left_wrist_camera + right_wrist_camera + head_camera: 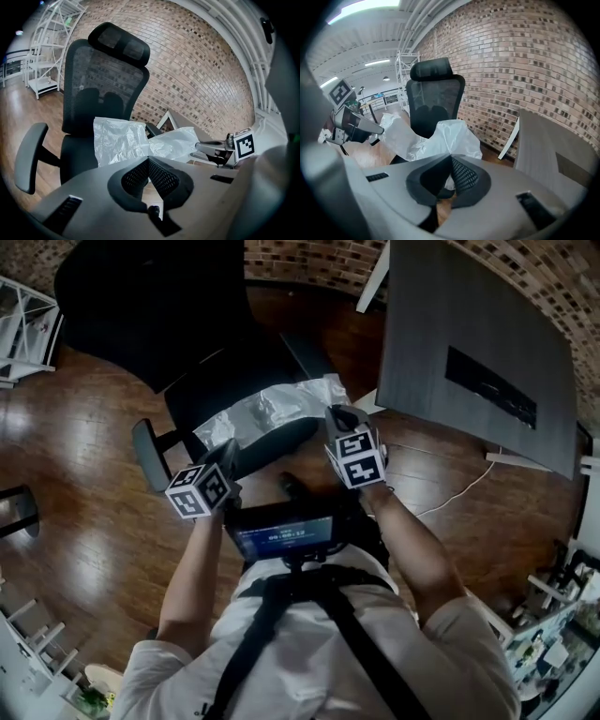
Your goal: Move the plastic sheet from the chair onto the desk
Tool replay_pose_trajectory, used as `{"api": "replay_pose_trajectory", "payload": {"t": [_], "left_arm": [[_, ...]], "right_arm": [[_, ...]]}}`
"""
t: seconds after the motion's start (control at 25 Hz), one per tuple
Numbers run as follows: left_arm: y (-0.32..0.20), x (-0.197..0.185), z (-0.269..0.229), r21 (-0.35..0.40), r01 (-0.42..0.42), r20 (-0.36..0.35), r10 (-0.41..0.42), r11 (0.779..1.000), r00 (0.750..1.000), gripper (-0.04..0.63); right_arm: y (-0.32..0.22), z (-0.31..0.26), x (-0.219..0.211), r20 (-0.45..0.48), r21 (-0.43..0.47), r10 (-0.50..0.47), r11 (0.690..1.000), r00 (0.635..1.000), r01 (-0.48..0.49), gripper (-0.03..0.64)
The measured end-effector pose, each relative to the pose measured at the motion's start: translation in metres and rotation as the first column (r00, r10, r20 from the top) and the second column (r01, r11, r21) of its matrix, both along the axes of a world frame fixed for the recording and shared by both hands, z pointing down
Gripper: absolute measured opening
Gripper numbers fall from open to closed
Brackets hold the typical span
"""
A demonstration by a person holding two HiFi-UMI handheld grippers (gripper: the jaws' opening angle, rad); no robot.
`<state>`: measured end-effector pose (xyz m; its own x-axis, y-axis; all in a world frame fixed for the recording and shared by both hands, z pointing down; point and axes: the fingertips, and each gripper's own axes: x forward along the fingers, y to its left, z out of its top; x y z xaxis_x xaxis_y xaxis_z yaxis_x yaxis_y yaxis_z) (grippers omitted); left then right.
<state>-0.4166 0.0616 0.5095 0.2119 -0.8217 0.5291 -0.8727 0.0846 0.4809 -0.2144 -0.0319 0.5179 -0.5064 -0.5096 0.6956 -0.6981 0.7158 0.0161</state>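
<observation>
A crumpled clear plastic sheet (272, 409) lies across the seat of the black mesh office chair (141, 306). My left gripper (228, 448) is at the sheet's near left corner, and my right gripper (337, 416) is at its near right corner. In the left gripper view the jaws (149, 158) are shut, and the sheet (122, 140) rises straight from their tips. The right gripper view shows the same, with shut jaws (451, 157) pinching the sheet's edge (440, 138). The grey desk (450, 324) stands just right of the chair.
The chair's left armrest (145, 456) juts out beside my left gripper. A white shelf rack (23, 324) stands at the far left. A white cable (459, 493) trails over the wooden floor under the desk. A brick wall (525, 61) lies behind.
</observation>
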Motion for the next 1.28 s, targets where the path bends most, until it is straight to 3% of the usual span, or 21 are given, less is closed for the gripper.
{"api": "replay_pose_trajectory", "payload": {"t": [0.56, 0.84, 1.28], "left_arm": [[-0.041, 0.079, -0.048, 0.083, -0.114, -0.044, 0.118, 0.99, 0.992, 0.0], [-0.068, 0.164, -0.063, 0.105, -0.187, -0.002, 0.189, 0.977, 0.982, 0.0], [-0.096, 0.255, -0.076, 0.121, -0.294, 0.002, 0.296, 0.948, 0.955, 0.0]], "right_arm": [[-0.013, -0.032, 0.086, 0.03, 0.047, 0.134, 0.99, 0.99, -0.136, 0.003], [-0.028, -0.043, 0.178, 0.055, 0.061, 0.2, 0.977, 0.978, -0.203, 0.003], [-0.039, -0.054, 0.269, 0.063, 0.081, 0.292, 0.951, 0.954, -0.297, 0.003]]}}
